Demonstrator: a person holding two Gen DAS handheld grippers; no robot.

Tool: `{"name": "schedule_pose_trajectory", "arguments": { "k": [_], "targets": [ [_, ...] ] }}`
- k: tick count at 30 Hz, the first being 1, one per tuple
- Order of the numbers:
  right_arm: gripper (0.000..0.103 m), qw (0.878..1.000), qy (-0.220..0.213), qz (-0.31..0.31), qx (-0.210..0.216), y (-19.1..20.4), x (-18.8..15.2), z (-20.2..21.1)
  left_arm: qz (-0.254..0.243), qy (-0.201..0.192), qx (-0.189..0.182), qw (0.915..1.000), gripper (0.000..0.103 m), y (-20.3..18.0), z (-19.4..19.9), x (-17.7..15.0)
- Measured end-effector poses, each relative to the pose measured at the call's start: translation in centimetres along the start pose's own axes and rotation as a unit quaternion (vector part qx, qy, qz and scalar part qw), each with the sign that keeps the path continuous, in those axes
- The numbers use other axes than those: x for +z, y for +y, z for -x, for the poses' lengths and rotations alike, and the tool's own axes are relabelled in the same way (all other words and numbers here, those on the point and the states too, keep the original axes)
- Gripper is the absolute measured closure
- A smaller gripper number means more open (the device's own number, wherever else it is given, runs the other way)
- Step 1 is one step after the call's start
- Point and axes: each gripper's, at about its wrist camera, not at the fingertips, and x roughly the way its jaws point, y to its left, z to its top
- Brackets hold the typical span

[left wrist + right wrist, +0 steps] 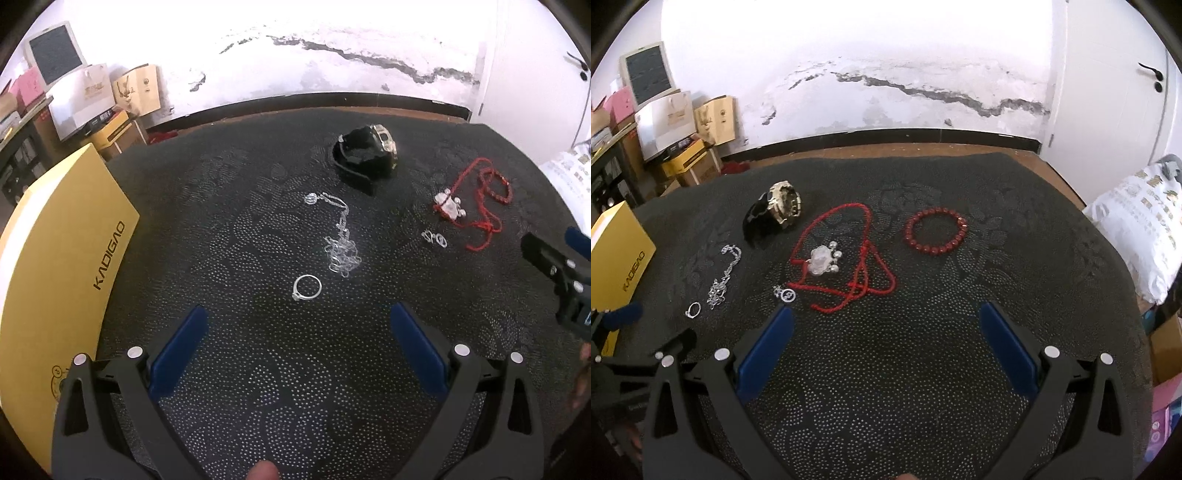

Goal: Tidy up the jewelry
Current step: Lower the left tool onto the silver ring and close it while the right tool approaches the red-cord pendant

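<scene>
Jewelry lies spread on a dark patterned cloth (258,369). A silver ring (307,287) lies just ahead of my open, empty left gripper (299,325). Beyond it are a silver chain (341,236), a black and gold watch (365,151), small silver earrings (435,238) and a red cord necklace with a silver pendant (448,206). My right gripper (886,321) is open and empty, just short of the red cord necklace (846,254). A red bead bracelet (936,230), the watch (775,214), the chain (724,277), the ring (693,309) and the earrings (786,294) also show in the right wrist view.
A closed yellow KADIGAO box (55,258) lies at the cloth's left edge, also seen in the right wrist view (620,254). Cartons and an old monitor (55,55) stand far left. A white printed bag (1137,225) sits to the right.
</scene>
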Motion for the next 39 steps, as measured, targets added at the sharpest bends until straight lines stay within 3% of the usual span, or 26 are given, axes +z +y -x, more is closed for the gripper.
{"name": "schedule_pose_trajectory", "arguments": {
  "k": [2, 5, 8, 13, 26, 32, 36, 39],
  "targets": [
    [0.005, 0.999, 0.005, 0.012, 0.035, 0.0, 0.2, -0.4, 0.006, 0.005, -0.026, 0.9996, 0.006, 0.4, 0.0, 0.2],
    [0.005, 0.995, 0.015, 0.022, 0.097, -0.1, 0.9, -1.4, 0.017, 0.002, -0.030, 0.9994, 0.006, 0.9, -0.1, 0.3],
    [0.005, 0.991, 0.031, -0.003, 0.129, -0.7, 1.6, -2.6, 0.026, 0.002, -0.036, 0.9990, 0.006, 1.3, -0.1, 0.4],
    [0.005, 0.989, 0.050, -0.030, 0.138, -1.2, 1.9, -3.3, 0.048, 0.011, -0.077, 0.9958, 0.006, 2.2, -0.4, 0.5],
    [0.005, 0.992, 0.032, -0.023, 0.123, -1.4, 2.6, -2.9, 0.000, 0.029, -0.095, 0.9950, 0.008, 1.3, -3.4, -0.2],
    [0.005, 0.990, 0.033, -0.051, 0.127, -2.8, 2.8, -3.1, -0.062, 0.008, -0.077, 0.9950, 0.011, 0.6, -3.8, -0.7],
    [0.005, 0.991, 0.028, -0.056, 0.121, -3.1, 3.0, -2.6, -0.074, -0.014, -0.090, 0.9931, 0.012, 0.8, -3.7, -1.0],
    [0.005, 0.991, 0.028, -0.062, 0.118, -3.3, 3.2, -2.6, -0.083, -0.021, -0.097, 0.9916, 0.022, 0.9, -3.5, -1.1]
  ]
}}
